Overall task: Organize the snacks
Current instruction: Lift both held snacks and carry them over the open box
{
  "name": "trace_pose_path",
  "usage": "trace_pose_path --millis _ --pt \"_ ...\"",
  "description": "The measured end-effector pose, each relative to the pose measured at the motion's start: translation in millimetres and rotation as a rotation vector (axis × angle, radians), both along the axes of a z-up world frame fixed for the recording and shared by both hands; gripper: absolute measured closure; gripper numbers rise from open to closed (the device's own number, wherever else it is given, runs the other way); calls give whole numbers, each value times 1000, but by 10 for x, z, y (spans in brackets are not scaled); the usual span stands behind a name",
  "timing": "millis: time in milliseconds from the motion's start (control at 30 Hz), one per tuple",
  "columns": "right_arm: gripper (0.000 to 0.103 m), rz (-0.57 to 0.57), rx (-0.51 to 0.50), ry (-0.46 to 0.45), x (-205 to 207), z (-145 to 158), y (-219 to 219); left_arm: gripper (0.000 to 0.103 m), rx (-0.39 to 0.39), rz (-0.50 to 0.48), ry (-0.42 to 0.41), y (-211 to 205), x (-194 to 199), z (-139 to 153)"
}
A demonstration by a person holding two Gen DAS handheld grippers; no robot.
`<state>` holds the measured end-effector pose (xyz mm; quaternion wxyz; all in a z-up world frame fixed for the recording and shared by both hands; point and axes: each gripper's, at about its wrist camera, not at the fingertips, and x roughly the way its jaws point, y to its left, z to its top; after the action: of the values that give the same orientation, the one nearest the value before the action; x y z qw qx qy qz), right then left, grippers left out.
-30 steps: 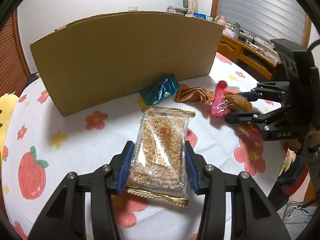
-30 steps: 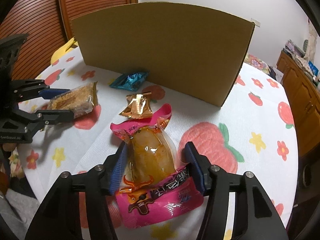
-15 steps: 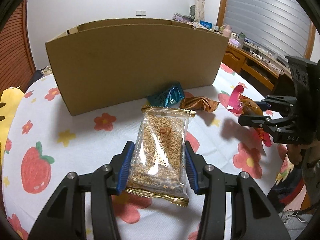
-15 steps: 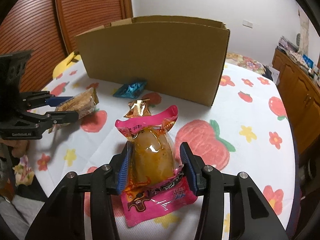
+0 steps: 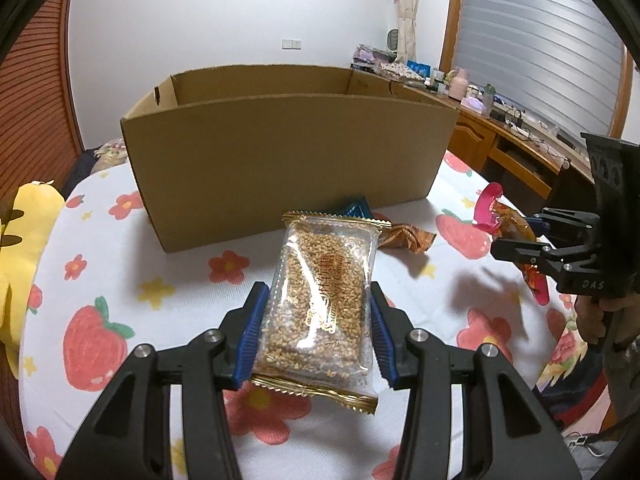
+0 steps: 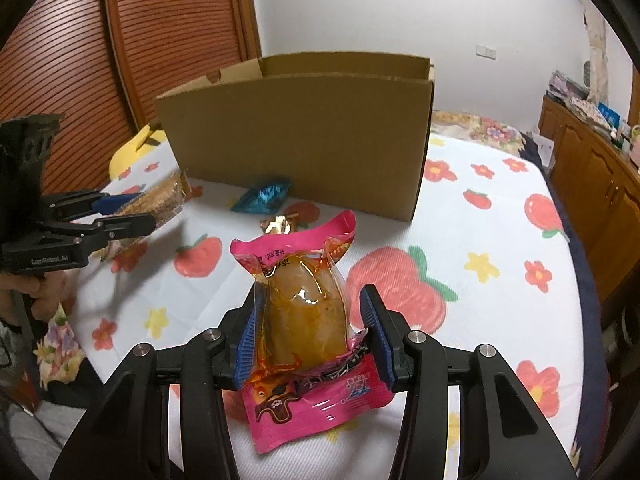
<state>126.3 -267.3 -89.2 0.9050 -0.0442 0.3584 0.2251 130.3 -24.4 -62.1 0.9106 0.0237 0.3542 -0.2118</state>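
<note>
My left gripper (image 5: 316, 334) is shut on a clear sesame candy pack (image 5: 320, 292) with gold ends, held above the table. My right gripper (image 6: 310, 338) is shut on a pink pouch (image 6: 304, 320) with an orange-brown snack inside, also held above the table. An open cardboard box (image 5: 288, 160) stands at the far side of the table; it also shows in the right wrist view (image 6: 304, 132). A blue wrapper (image 6: 262, 196) and a brown wrapper (image 5: 406, 237) lie in front of the box. The right gripper shows in the left wrist view (image 5: 516, 240), the left in the right wrist view (image 6: 128, 214).
The table wears a white cloth (image 5: 120, 280) with strawberries and flowers. A yellow cushion (image 5: 20, 248) lies at the left edge. A wooden desk (image 5: 516, 152) with clutter stands at the right, a slatted wooden door (image 6: 140, 40) behind the box.
Both grippers have risen with their packs; the box's open top and inside walls now show. The blue wrapper is now mostly hidden behind the candy pack in the left wrist view.
</note>
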Motion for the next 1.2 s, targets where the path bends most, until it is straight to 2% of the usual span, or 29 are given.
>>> trace_pose_path --millis 233,567,867,1200 --pt "55 -4 18 -58 -23 268 -6 56 -16 9 -46 24 7 171" --pt "54 8 -9 -145 86 654 85 56 -10 29 -143 86 160 587" --pt "54 27 -1 -222 267 1020 224 56 -47 41 -186 123 299 852" --pt "54 17 -2 -262 512 1179 305 56 -34 60 -227 128 477 1066"
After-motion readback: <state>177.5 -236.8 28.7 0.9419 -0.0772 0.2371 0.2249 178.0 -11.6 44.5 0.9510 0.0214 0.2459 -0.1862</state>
